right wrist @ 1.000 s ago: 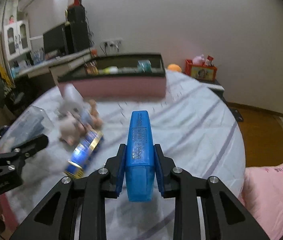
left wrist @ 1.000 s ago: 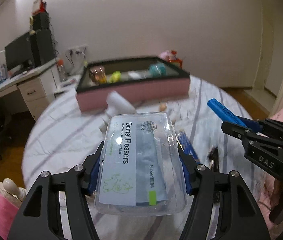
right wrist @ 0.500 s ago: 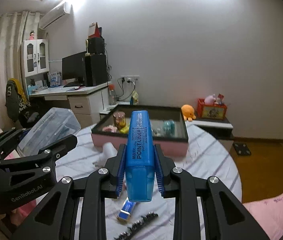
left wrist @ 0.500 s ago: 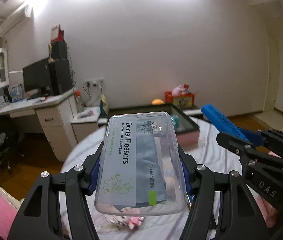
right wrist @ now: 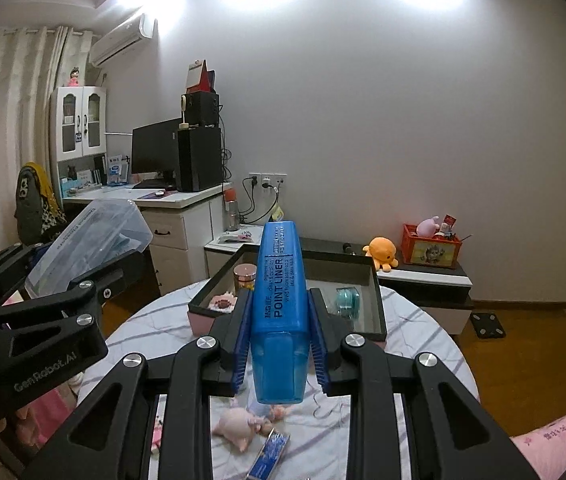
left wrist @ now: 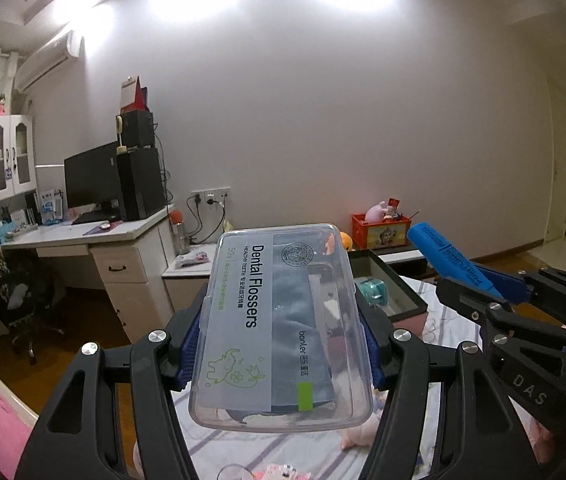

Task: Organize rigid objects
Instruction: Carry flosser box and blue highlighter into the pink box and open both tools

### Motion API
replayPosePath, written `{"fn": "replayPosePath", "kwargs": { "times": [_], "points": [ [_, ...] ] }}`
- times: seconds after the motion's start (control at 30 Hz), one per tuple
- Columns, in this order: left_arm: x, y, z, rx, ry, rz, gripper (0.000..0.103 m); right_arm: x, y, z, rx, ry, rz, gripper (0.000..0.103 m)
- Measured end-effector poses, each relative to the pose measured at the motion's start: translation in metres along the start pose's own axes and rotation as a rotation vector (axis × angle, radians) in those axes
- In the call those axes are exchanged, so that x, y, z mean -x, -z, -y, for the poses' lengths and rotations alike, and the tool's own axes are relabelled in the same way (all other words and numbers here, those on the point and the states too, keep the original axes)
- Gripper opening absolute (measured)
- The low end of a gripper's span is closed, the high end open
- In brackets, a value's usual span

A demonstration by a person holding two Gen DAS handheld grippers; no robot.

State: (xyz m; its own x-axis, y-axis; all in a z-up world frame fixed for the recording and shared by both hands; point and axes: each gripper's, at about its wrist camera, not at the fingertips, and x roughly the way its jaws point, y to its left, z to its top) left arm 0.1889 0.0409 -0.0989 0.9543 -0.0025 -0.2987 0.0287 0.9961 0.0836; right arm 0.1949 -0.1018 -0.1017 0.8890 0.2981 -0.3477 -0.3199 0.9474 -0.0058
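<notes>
My left gripper is shut on a clear plastic dental flossers box, held high above the round table. My right gripper is shut on a blue Point Liner highlighter, also held up. Each gripper shows in the other's view: the right one with the highlighter at right, the left one with the box at left. A pink storage box with a black rim stands at the table's far side, holding a jar, a teal roll and other small items.
A round table with a striped cloth lies below. On it are a pink plush toy and a blue pack. A desk with monitor stands at back left, a low cabinet with an orange plush behind.
Both grippers have risen and tilted up from the table, still holding the flossers box and the highlighter. The view now takes in the wall and ceiling; the table items have dropped low.
</notes>
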Motion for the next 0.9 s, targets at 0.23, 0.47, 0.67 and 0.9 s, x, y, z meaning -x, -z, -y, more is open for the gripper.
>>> {"fn": "replayPosePath", "kwargs": {
  "times": [0.23,0.47,0.67,0.9],
  "points": [
    [-0.047,-0.013,0.0,-0.021,0.026,-0.028,0.064,-0.031,-0.019,0.007,0.013,0.003,-0.014,0.027],
    [-0.131,-0.023,-0.011,-0.056,0.049,-0.144,0.064,-0.099,-0.032,0.029,0.016,-0.001,-0.096,0.027],
    [-0.221,-0.017,-0.012,-0.085,0.077,-0.302,0.064,-0.182,-0.028,0.049,0.0,-0.021,-0.236,0.027],
    [-0.299,0.005,0.01,-0.14,0.107,-0.487,0.064,-0.263,-0.008,0.058,0.0,-0.009,-0.442,0.027]
  ]
}}
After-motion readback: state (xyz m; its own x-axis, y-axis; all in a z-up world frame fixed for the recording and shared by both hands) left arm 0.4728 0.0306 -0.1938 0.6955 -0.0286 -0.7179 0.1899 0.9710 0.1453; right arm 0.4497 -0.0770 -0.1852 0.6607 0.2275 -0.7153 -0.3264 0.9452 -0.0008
